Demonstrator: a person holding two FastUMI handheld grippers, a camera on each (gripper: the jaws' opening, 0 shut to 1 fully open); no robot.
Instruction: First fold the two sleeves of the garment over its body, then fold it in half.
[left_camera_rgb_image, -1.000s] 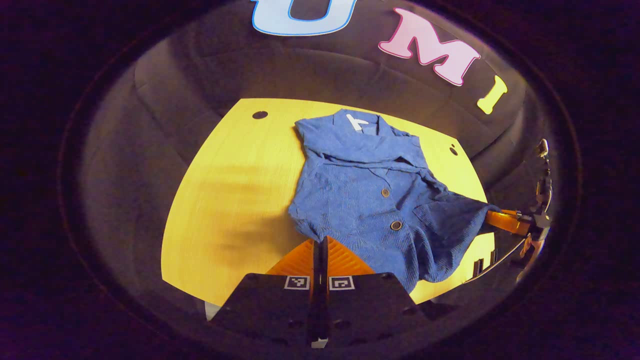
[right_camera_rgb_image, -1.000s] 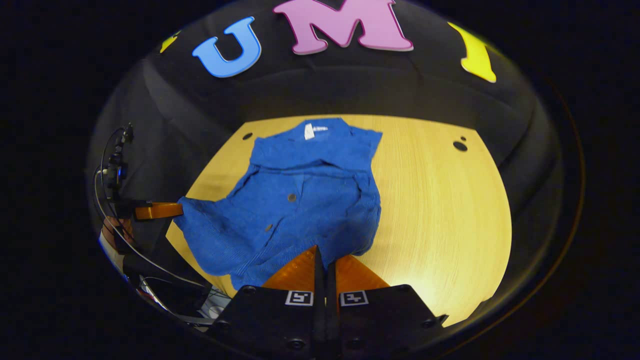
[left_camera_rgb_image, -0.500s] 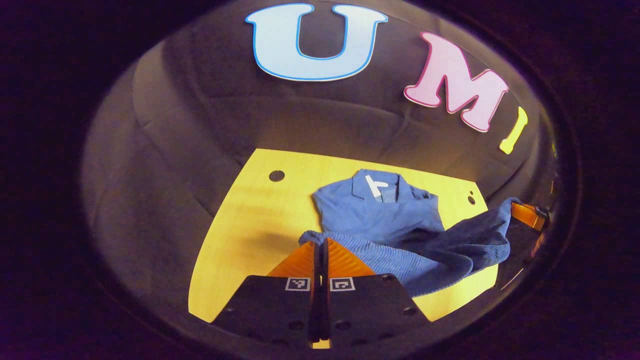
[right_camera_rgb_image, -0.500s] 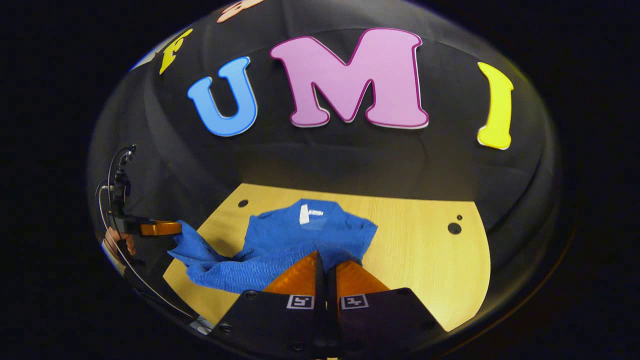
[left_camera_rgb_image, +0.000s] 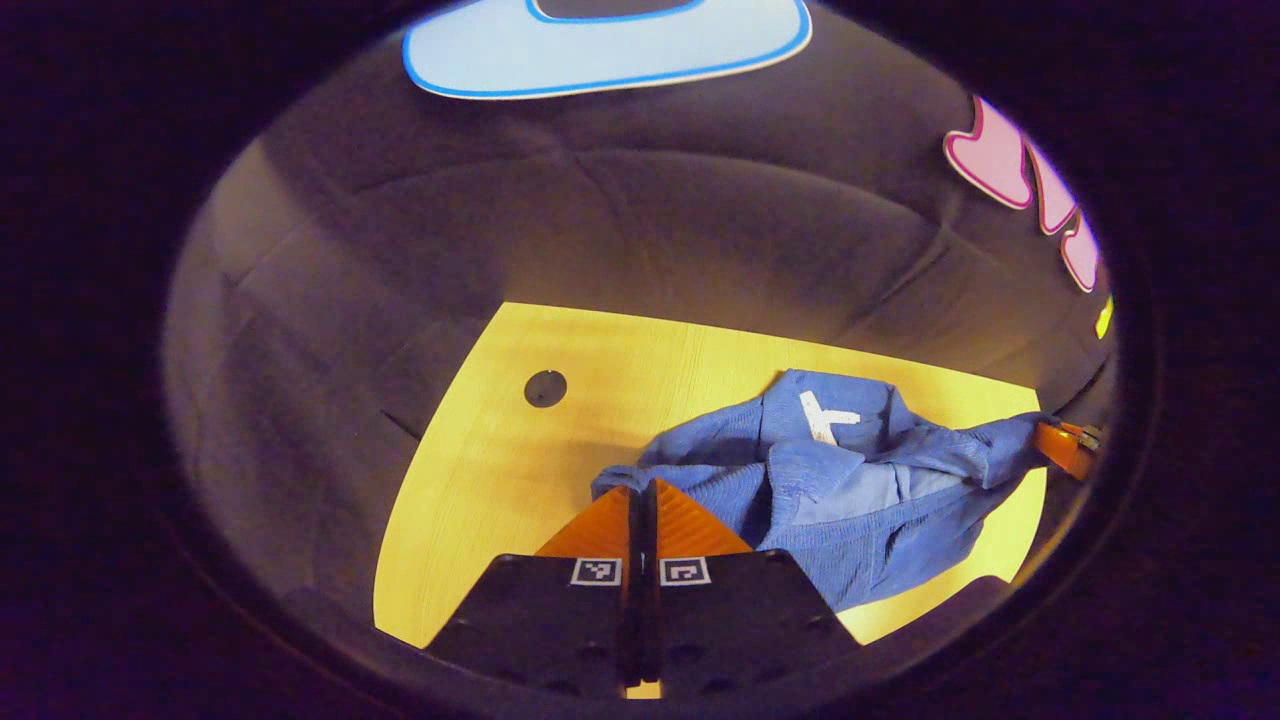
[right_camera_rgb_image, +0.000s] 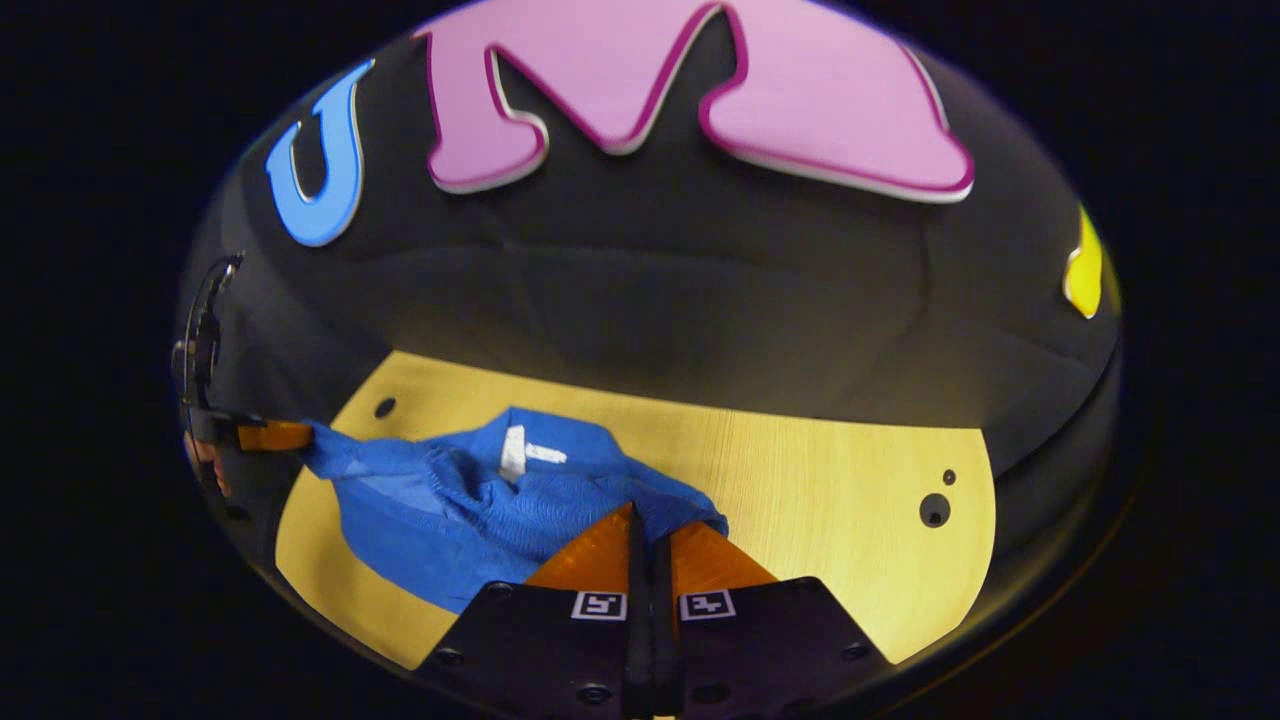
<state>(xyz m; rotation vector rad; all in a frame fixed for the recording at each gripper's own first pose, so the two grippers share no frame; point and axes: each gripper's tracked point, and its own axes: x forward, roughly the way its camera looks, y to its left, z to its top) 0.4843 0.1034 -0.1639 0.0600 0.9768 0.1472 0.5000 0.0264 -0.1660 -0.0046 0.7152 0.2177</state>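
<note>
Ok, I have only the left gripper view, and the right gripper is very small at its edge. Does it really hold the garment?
Observer: Yes. In the right gripper view, the right gripper has both fingers closed on the edge of the blue garment.
Operator: And how does my left gripper look from that side?
Observer: The left gripper pinches the opposite corner, and the cloth rises from the table up to it.

Garment (left_camera_rgb_image: 850, 490) on the table (left_camera_rgb_image: 500, 470), stretched between 2 grippers.
</note>
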